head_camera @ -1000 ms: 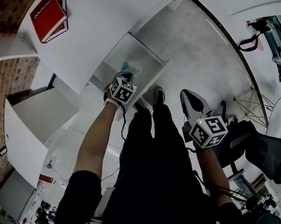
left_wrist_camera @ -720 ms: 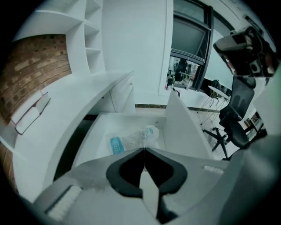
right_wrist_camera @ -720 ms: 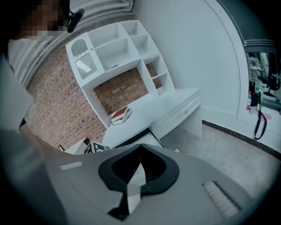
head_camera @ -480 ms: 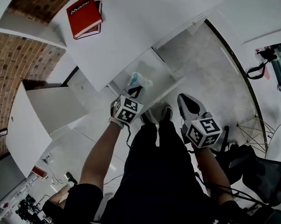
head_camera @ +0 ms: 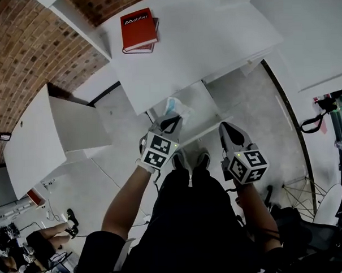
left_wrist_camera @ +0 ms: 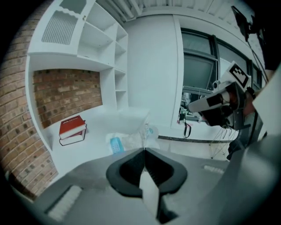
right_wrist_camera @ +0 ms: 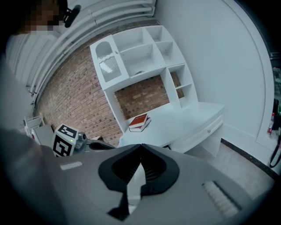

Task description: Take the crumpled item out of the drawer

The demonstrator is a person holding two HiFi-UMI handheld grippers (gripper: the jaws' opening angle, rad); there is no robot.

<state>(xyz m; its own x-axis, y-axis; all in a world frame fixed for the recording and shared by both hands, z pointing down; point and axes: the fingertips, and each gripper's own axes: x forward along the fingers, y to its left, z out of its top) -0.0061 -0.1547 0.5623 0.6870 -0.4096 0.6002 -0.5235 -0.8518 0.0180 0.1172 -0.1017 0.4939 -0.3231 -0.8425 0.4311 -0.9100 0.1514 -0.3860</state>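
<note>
The crumpled item (head_camera: 175, 107), clear wrapping with a blue label, hangs at the tips of my left gripper (head_camera: 170, 122), which is shut on it. It is over the left part of the open white drawer (head_camera: 206, 106) under the desk. In the left gripper view the crumpled item (left_wrist_camera: 127, 141) sits just past the closed jaws of the left gripper (left_wrist_camera: 144, 149), level with the desk top. My right gripper (head_camera: 230, 133) hovers to the right of the drawer's front, shut and holding nothing; the right gripper (right_wrist_camera: 140, 147) shows its jaws together.
A red book (head_camera: 138, 31) lies on the white desk (head_camera: 212, 41), against a brick wall. A white shelf unit (right_wrist_camera: 140, 52) stands on the desk. A second drawer with a knob (right_wrist_camera: 207, 129) is closed. A white cabinet (head_camera: 41, 139) stands at the left.
The head view has swung so the desk and book sit more central. My left gripper has drawn back from deep in the drawer toward me, with the crumpled item still in it.
</note>
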